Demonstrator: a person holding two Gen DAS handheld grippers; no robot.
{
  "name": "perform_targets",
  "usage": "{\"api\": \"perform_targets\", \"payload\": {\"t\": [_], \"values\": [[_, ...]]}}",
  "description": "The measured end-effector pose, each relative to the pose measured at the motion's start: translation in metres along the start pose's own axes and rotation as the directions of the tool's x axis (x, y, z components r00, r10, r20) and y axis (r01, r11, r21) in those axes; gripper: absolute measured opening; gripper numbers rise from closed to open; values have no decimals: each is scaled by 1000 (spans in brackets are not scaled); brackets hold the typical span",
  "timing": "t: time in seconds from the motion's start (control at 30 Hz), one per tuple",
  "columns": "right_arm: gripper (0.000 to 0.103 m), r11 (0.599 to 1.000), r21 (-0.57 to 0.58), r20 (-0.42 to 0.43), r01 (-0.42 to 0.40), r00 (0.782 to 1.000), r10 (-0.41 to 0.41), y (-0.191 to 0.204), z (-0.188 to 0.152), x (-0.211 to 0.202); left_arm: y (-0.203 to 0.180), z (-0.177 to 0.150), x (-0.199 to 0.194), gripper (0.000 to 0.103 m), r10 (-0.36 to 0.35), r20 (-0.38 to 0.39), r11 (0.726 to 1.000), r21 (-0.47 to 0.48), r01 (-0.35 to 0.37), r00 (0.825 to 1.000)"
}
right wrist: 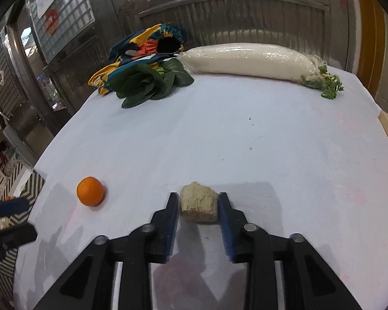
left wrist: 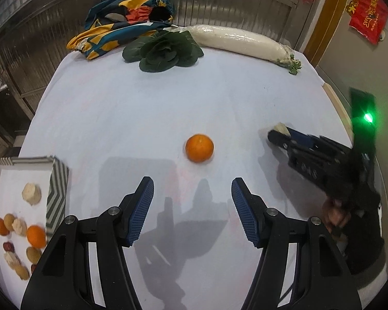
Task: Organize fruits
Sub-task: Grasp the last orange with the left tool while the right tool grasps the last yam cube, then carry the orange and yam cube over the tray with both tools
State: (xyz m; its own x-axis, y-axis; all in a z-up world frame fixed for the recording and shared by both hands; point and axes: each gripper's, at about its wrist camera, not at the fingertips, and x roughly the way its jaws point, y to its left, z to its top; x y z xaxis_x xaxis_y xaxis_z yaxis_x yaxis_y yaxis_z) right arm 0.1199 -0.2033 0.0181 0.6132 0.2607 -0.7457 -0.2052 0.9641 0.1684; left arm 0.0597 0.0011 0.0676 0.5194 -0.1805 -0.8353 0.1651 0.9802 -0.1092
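left tool: black plastic linkage arms, silver round pivot pins
fingers: faced with blue ribbed pads
right tool: same black arms, silver pins, blue pads; green light glowing on its body

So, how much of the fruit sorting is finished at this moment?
Done: several fruits lie in the striped box. In hand: the right gripper is shut on a pale chunk. Left: one orange on the table; the left gripper is open.
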Motion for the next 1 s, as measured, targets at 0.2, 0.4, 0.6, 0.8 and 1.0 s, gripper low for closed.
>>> {"api": "perform_targets", "payload": {"t": [0.2, 0.4, 0.6, 0.8, 1.0], "values": [[29, 999, -32, 34, 9, 999, -8, -1, -4, -13, 0, 19, 17, 63, -24, -24, 999, -40, 23, 999], [29, 1000, 17, 30, -13, 999, 13, -15, -4, -13, -13, 27, 38, 63, -28, -34, 999, -20, 27, 999], [29, 999, 30, 28, -32, 999, 32, -19, -4, -13, -15, 33, 60, 63, 6, -55, 1000, -8, -7, 998], [29, 999, 23, 26, -35, 999, 34, -18, -4, -13, -8, 33, 76, 37, 4, -85, 1000, -19, -6, 996], [29, 999, 17, 33, -35, 999, 34, -17, -5, -15, 0, 30, 71, 32, 9, -73, 1000, -19, -11, 997]]}}
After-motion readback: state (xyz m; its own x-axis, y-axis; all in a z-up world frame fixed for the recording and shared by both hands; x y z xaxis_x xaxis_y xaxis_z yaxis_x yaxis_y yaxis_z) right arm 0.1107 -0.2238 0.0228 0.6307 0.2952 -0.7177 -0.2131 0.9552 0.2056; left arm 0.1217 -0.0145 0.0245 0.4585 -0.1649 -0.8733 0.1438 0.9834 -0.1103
